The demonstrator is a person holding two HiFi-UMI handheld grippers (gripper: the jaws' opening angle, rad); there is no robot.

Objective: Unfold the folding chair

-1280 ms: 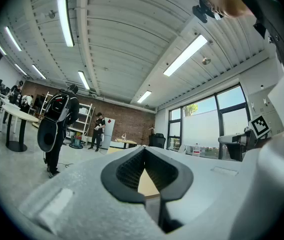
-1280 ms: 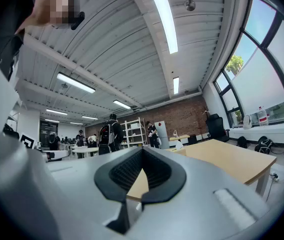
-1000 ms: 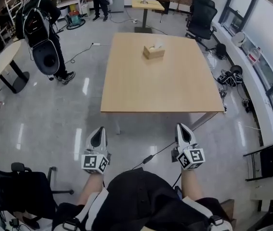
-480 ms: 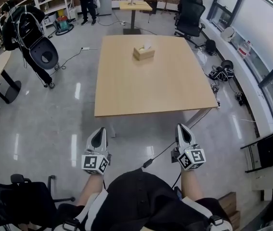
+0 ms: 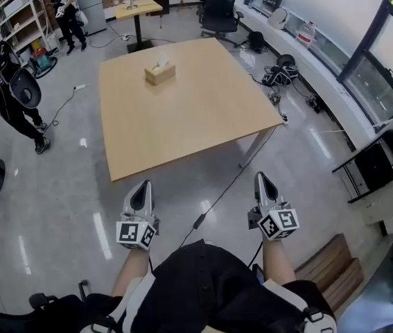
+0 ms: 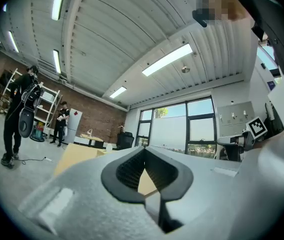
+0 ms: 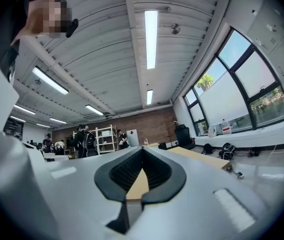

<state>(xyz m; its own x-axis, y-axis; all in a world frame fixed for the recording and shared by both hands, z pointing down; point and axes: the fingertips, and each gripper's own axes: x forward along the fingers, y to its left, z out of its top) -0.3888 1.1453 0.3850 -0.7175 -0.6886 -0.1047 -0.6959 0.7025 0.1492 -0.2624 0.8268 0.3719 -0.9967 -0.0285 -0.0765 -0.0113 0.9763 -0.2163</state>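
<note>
Swung round to the right since the earlier frames, the head view was now filled differently: the square light-wood table (image 5: 182, 109) had been carried towards the upper left and was seen cornerwise, and the black folding chair (image 5: 378, 164) had been brought further in from the right edge. The chair was seen folded flat, propped at a slant by the pale wall under the windows, on the grey floor. It was well apart from both grippers and was touched by neither.

The left gripper (image 5: 141, 188) and the right gripper (image 5: 263, 180) were held side by side low in the head view, above the person's dark-clad lap, pointed forward over the floor in front of the table's near edge. The left gripper's (image 6: 144, 153) jaws were pressed together with nothing between them (only a slit of the tabletop was visible through the gap behind the tips). The right gripper's (image 7: 142, 153) jaws were likewise closed on nothing.

A tan cardboard tissue box (image 5: 160, 73) was left on the far part of the tabletop. A thin dark cable (image 5: 218, 200) was trailed across the floor from under the table towards the person. A stepped wooden block (image 5: 335, 272) was seen at the lower right. A person in black clothing (image 5: 9, 92) was stood at the left edge.
</note>
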